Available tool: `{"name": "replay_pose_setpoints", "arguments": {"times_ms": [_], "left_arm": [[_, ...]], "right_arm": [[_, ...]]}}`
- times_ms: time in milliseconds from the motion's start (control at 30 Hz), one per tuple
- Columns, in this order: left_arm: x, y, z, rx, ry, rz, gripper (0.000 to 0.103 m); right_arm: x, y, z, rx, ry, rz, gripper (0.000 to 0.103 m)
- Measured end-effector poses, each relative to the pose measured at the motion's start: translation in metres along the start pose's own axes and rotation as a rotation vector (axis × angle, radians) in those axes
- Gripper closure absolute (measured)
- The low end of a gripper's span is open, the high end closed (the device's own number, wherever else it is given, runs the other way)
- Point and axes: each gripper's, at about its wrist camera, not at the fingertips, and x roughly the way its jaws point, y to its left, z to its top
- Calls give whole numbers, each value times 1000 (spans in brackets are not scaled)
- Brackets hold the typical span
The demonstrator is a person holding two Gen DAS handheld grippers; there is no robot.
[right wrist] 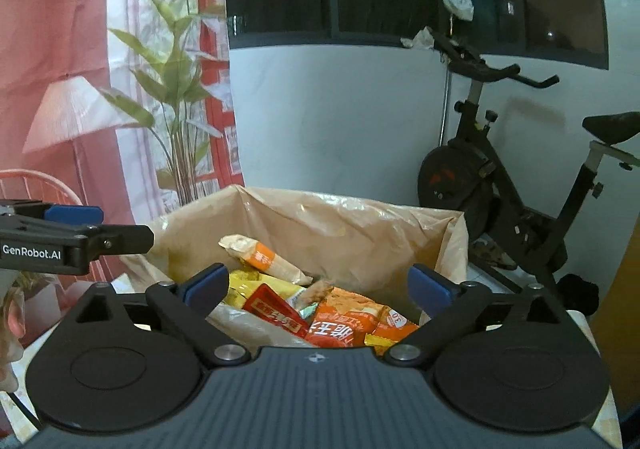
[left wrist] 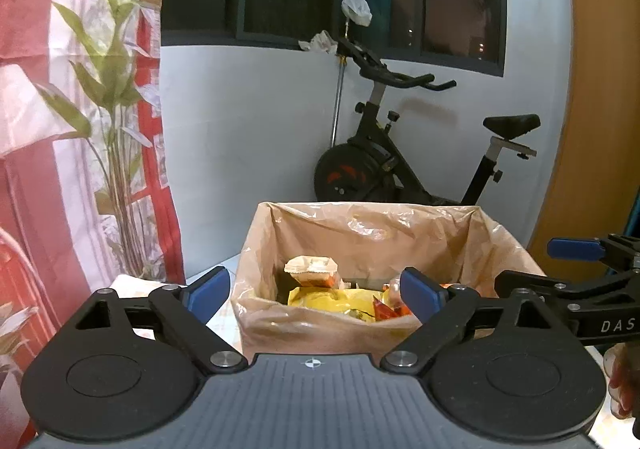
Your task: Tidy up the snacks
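Note:
A cardboard box lined with clear plastic (left wrist: 360,225) stands on the table and holds several snack packets. In the left wrist view I see a beige packet (left wrist: 312,269) and a yellow one (left wrist: 332,297) inside. In the right wrist view the box (right wrist: 340,225) holds a beige-orange packet (right wrist: 264,257), a red packet (right wrist: 276,313) and an orange packet (right wrist: 344,321). My left gripper (left wrist: 316,289) is open and empty just before the box. My right gripper (right wrist: 318,287) is open and empty above the box's near edge. Each gripper shows at the other view's edge.
An exercise bike (left wrist: 404,153) stands behind the box by the white wall. A curtain with a leaf print (left wrist: 80,109) hangs at the left. A wooden door (left wrist: 600,109) is at the right. The table has a light patterned cloth (left wrist: 224,317).

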Motion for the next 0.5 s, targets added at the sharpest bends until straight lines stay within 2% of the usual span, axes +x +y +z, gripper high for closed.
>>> {"name": "replay_pose_setpoints", "arguments": {"times_ms": [267, 500], "left_arm": [[-55, -18, -11, 34, -52, 37, 8], [-103, -29, -20, 9, -71, 60, 8]], "right_arm": [[-46, 16, -6, 7, -30, -4, 2], [-89, 31, -18, -2, -51, -21, 2]]}}
